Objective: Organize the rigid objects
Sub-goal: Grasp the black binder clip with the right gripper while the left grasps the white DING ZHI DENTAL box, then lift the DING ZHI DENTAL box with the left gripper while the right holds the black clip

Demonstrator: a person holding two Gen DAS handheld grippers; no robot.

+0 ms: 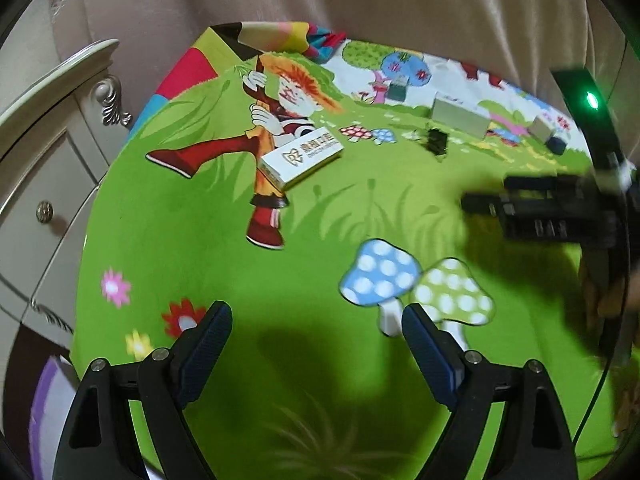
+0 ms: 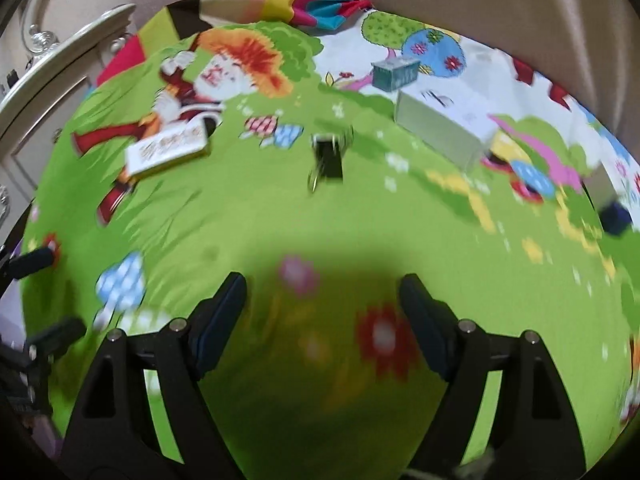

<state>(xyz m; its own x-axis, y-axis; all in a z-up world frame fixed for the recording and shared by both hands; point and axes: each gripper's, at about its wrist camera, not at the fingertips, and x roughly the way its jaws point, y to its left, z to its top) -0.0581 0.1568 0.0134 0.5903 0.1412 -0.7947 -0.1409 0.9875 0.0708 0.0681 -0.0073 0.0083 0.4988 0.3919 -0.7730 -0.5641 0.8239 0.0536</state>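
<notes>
Several small things lie on a cartoon-print green cloth (image 1: 248, 280). A white flat box with a logo (image 1: 302, 157) lies left of middle; it also shows in the right wrist view (image 2: 168, 150). A black binder clip (image 1: 437, 141) (image 2: 329, 159) sits mid-cloth. A long grey-white box (image 1: 460, 117) (image 2: 444, 130), a small teal box (image 1: 397, 91) (image 2: 396, 73), a small grey box (image 1: 542, 128) and a dark blue cube (image 1: 557, 145) (image 2: 616, 216) lie at the back. My left gripper (image 1: 316, 344) is open and empty over the cloth. My right gripper (image 2: 322, 308) is open and empty; it shows at the right of the left wrist view (image 1: 480, 200).
A cream cabinet with drawers (image 1: 44, 168) stands left of the cloth. A beige curtain (image 1: 360, 0) hangs behind. A folded colourful cloth corner (image 2: 320, 8) lies at the back edge.
</notes>
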